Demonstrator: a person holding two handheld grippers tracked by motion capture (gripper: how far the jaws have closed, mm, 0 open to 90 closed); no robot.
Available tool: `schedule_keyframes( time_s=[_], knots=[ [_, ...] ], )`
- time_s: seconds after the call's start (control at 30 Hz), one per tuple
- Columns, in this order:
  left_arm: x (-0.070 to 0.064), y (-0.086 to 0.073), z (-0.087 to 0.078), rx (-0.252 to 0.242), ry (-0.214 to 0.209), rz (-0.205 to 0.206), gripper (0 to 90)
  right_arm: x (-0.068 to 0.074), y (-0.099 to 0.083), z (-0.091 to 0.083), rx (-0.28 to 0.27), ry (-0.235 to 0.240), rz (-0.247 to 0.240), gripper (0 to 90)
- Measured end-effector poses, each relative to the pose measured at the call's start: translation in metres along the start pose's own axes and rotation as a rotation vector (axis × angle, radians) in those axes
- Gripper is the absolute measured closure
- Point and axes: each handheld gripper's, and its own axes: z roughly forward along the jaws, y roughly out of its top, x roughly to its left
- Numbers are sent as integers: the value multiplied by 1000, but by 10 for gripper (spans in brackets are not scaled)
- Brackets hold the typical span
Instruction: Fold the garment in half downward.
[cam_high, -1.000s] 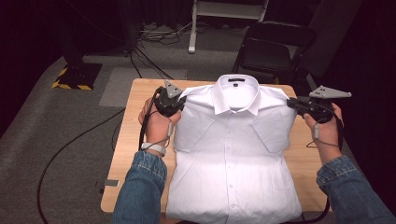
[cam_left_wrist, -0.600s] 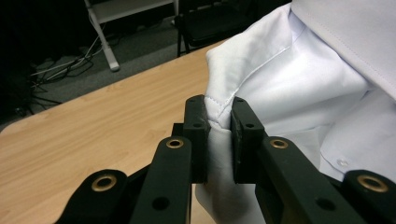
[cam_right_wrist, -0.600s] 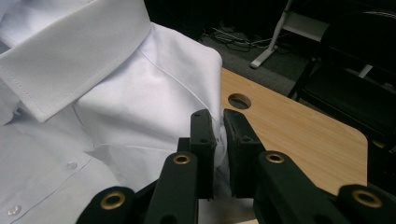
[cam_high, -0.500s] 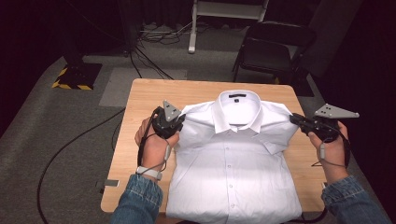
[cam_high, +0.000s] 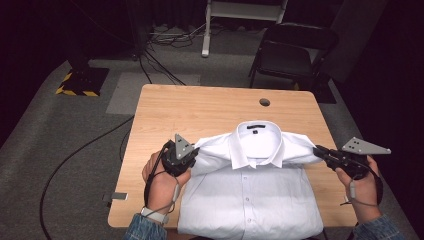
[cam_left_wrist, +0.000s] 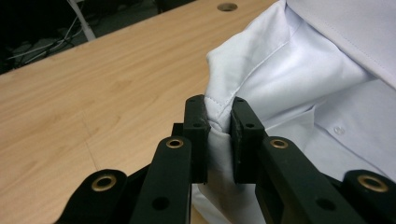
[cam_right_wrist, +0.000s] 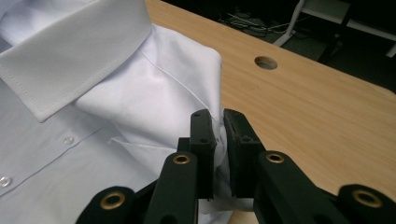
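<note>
A white button-up shirt (cam_high: 250, 200) lies face up on the wooden table (cam_high: 200, 110), collar (cam_high: 259, 142) toward the far side, its lower hem over the near edge. My left gripper (cam_high: 192, 152) is shut on the shirt's left shoulder fold (cam_left_wrist: 219, 123). My right gripper (cam_high: 317, 150) is shut on the right shoulder fold (cam_right_wrist: 219, 130). Both shoulders are lifted slightly off the table, and the cloth is taut between the jaws.
The far half of the table is bare wood with a round cable hole (cam_high: 264, 102). A black chair (cam_high: 292, 55) stands beyond the table's far right corner. Cables (cam_high: 150, 60) run over the grey floor at left.
Both grippers have pulled the shirt toward the near edge of the table, holding its shoulders. The collar now sits near the table's middle instead of at the far side.
</note>
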Motion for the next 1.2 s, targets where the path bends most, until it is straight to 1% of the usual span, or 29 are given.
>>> schedule_keyframes(
  time_s=[0.03,0.07,0.13,0.23,0.27,0.33,0.37,0.4,0.47,0.5,0.53,0.63,0.73,0.8,0.97,1.0,1.1,1.13,1.17,1.2],
  knots=[
    [-3,-7,-1,13,-8,-4,794,2,-4,-1,3,5,1,825],
    [-5,-10,-1,19,-14,-6,794,4,-10,-2,9,17,5,825],
    [-9,-18,-2,37,-22,-5,795,6,-16,-3,18,28,12,825],
    [-14,-32,-2,69,-33,-2,795,11,-31,-2,40,49,20,825],
    [-14,-32,-2,69,-33,-2,795,11,-31,-2,40,49,20,825],
    [-17,-40,-1,87,-39,-4,794,15,-44,-1,62,67,29,825],
    [-21,-49,0,109,-48,-3,794,19,-53,0,76,80,36,825],
    [-21,-49,0,109,-48,-3,794,19,-53,0,76,80,36,825],
    [-25,-59,0,129,-62,0,794,23,-65,2,102,91,38,824],
    [-28,-67,1,147,-75,-3,794,26,-73,3,120,99,42,824],
    [-30,-71,2,159,-82,-3,794,26,-78,4,126,105,51,824],
    [-34,-83,6,192,-88,3,793,29,-92,6,143,123,80,823],
    [-36,-90,10,218,-88,3,792,32,-103,9,174,136,82,823],
    [-38,-94,13,231,-82,11,792,34,-109,12,198,140,82,822],
    [-40,-100,18,244,-70,20,792,37,-118,19,238,141,78,817],
    [-41,-101,20,246,-66,22,792,37,-120,20,236,140,78,817],
    [-39,-102,23,230,-66,-1,793,37,-120,22,237,137,84,815],
    [-38,-102,25,223,-69,-16,794,36,-120,23,235,132,76,814],
    [-38,-102,25,223,-69,-16,793,36,-120,24,234,125,71,815],
    [-35,-103,28,208,-75,-40,793,35,-119,25,234,118,70,814]
  ],
)
